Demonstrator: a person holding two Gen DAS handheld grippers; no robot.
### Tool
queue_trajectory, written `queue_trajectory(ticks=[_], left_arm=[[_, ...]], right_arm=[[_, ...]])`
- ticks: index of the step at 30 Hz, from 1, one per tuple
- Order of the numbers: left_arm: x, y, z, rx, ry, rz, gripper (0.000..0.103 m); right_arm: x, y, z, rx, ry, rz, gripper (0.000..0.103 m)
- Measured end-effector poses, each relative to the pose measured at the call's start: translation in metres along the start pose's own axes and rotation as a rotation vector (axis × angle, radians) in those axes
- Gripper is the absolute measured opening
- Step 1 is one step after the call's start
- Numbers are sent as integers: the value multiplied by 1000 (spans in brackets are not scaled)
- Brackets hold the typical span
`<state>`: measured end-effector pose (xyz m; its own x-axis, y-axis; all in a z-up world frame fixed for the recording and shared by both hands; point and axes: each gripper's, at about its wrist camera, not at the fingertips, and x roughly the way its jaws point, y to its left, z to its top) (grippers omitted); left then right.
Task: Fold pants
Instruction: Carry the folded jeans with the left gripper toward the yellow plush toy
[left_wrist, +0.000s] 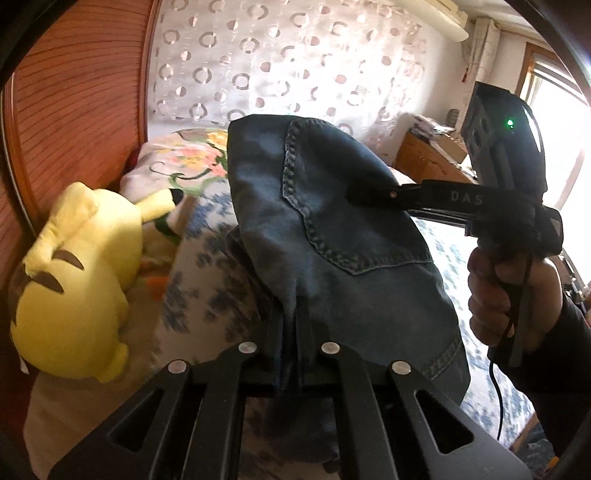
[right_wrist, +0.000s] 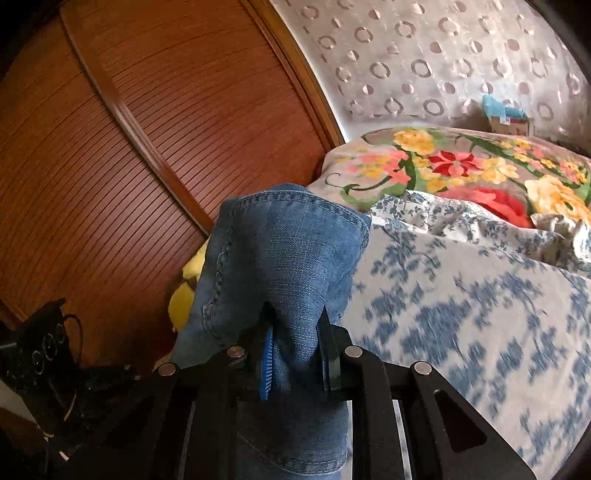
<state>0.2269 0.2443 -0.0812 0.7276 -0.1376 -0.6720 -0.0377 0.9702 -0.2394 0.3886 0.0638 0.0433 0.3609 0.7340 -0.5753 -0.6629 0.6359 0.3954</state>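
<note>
At centre frame in both views, the left gripper (left_wrist: 291, 325) and right gripper (right_wrist: 295, 350) each pinch the denim pants (left_wrist: 332, 229), lifted above the bed (right_wrist: 461, 314); next, lay them down folded.

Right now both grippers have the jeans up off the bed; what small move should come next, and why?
Probably carry the jeans across and lower them onto the blue-flowered bedspread. Left gripper and right gripper both pinch denim that hangs bunched, so it needs laying flat before any fold.

Stitched blue denim pants (right_wrist: 280, 258), glossy ribbed wooden panel (right_wrist: 122, 147), plush yellow toy (left_wrist: 74, 280).
</note>
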Motion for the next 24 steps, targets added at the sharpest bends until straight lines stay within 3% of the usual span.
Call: queue_trajectory(ticks=[9, 18, 24], left_arm=[[14, 41, 49, -16, -31, 53, 6], [38, 59, 86, 28, -37, 98, 6], [57, 65, 75, 45, 15, 121, 6]], right_arm=[[65, -21, 29, 122, -49, 16, 19], [108, -36, 39, 259, -146, -31, 20], [128, -41, 35, 170, -56, -167, 38]])
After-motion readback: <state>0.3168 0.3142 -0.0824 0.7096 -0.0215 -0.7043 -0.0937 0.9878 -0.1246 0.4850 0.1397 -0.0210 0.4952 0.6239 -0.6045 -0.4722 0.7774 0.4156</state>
